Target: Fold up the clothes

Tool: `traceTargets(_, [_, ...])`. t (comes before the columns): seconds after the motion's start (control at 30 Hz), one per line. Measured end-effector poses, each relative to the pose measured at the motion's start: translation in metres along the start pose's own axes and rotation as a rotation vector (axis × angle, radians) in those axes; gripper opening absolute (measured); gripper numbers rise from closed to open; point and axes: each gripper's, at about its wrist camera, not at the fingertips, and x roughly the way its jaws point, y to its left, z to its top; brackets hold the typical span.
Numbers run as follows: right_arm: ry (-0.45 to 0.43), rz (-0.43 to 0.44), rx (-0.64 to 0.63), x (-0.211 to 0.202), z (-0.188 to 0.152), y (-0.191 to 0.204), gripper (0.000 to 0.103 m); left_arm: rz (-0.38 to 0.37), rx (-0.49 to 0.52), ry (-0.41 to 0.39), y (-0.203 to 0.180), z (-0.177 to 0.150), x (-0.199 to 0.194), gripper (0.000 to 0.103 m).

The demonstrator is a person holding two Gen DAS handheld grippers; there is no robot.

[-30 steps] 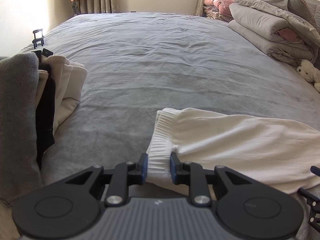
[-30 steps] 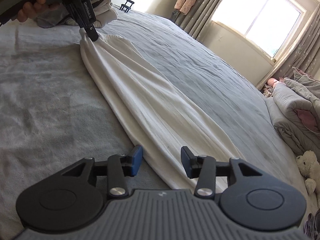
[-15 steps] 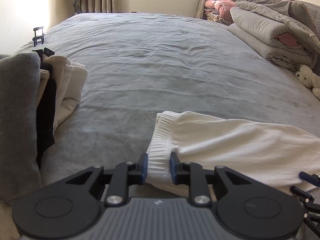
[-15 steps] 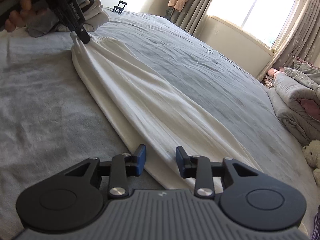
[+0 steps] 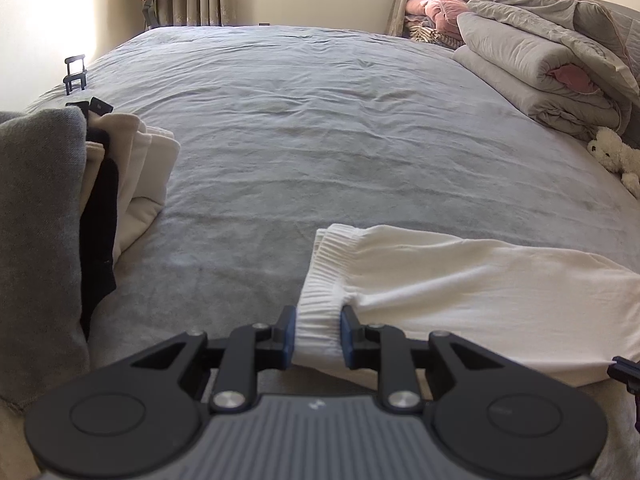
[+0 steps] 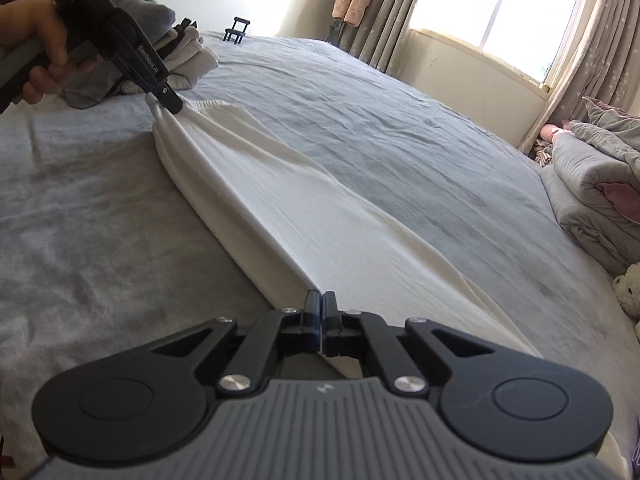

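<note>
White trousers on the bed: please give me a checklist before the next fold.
1. Left tongs grip the ribbed waistband of the white trousers: ok.
2. Right tongs shut on the trousers' near edge: ok.
3. Cloth stretched flat between the two: not ok, long creases remain.
4. Free space on the grey bed sheet: ok.
5. Folded pile is apart from the trousers: ok.
6. Far hem aligned: cannot tell.

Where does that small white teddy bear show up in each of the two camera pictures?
Left wrist view: the white teddy bear lies at the far right edge, below the folded grey duvet.
Right wrist view: only part of it shows at the right edge, again below the duvet.
Shared landmark: the small black stand.
</note>
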Motion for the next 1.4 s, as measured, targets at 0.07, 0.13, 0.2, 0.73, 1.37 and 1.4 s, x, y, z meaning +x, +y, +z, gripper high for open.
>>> traceTargets(0.07, [0.039,-0.002,-0.021,0.009,-0.004,0.004,0.0,0.016,0.034,0.019,-0.006,-0.003,0.006,0.023])
traceTargets(0.13, [0.035,0.0,-0.02,0.009,-0.003,0.006,0.0,0.028,0.048,0.025,-0.008,-0.004,0.008,0.023])
traceTargets(0.2, [0.023,0.018,-0.004,0.005,-0.001,0.005,0.0,0.033,0.049,0.022,-0.007,-0.003,0.007,0.024])
traceTargets(0.73, [-0.038,0.066,0.118,-0.019,0.004,-0.021,0.012,0.065,-0.001,-0.096,-0.001,0.009,-0.006,0.041])
traceTargets(1.37, [0.036,-0.586,1.064,-0.107,-0.124,-0.255,0.086,0.085,0.207,-0.067,-0.059,0.002,0.039,0.052])
traceTargets(1.4, [0.042,-0.617,1.134,-0.115,-0.139,-0.261,0.086,0.096,0.22,-0.065,-0.061,0.0,0.04,0.055])
